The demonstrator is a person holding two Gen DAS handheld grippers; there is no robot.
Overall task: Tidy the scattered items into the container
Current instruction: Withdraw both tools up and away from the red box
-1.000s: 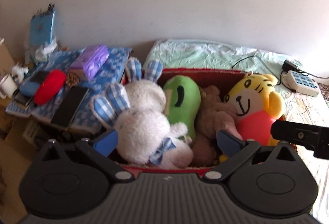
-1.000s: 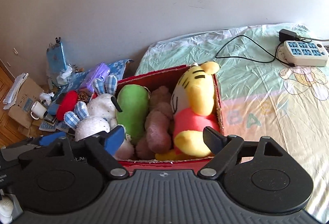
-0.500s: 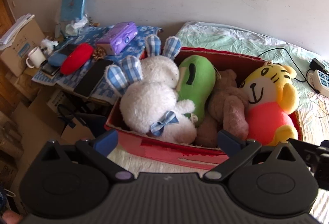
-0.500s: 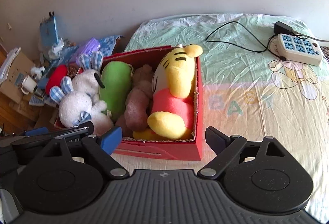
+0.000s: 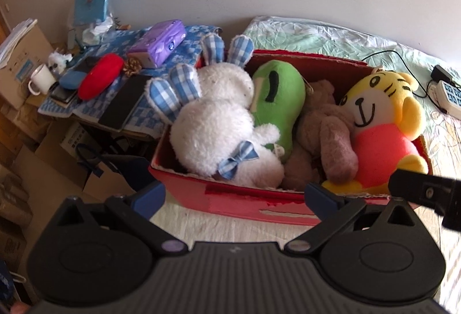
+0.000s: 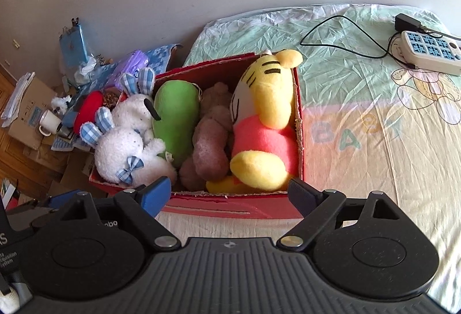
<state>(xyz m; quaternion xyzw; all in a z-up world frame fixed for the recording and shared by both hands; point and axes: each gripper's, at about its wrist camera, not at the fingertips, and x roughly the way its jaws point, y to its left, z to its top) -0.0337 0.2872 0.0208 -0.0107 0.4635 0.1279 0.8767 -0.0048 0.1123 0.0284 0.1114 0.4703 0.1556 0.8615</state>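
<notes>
A red cardboard box (image 5: 247, 204) (image 6: 230, 207) sits on the bed, packed with soft toys. From left to right lie a white rabbit with blue checked ears (image 5: 213, 124) (image 6: 126, 138), a green plush (image 5: 276, 100) (image 6: 175, 118), a brown plush (image 5: 325, 135) (image 6: 210, 141) and a yellow tiger in a pink shirt (image 5: 380, 124) (image 6: 265, 126). My left gripper (image 5: 233, 196) hangs open in front of the box's near wall, holding nothing. My right gripper (image 6: 230, 193) is open too, just before the box's near edge. Part of the right gripper's body shows in the left wrist view.
A cluttered side table (image 5: 95, 109) stands left of the box with a purple tissue pack (image 5: 158, 43), red pouch (image 5: 98, 77), phone and white mug (image 5: 40, 80). Cardboard boxes (image 5: 57, 164) fill the floor below. A power strip (image 6: 429, 51) and cable (image 6: 340, 37) lie on the bedsheet (image 6: 374, 141) at right.
Both grippers have drawn back and up from the box, so its near wall and the bed in front show. The toys have stayed put in the box.
</notes>
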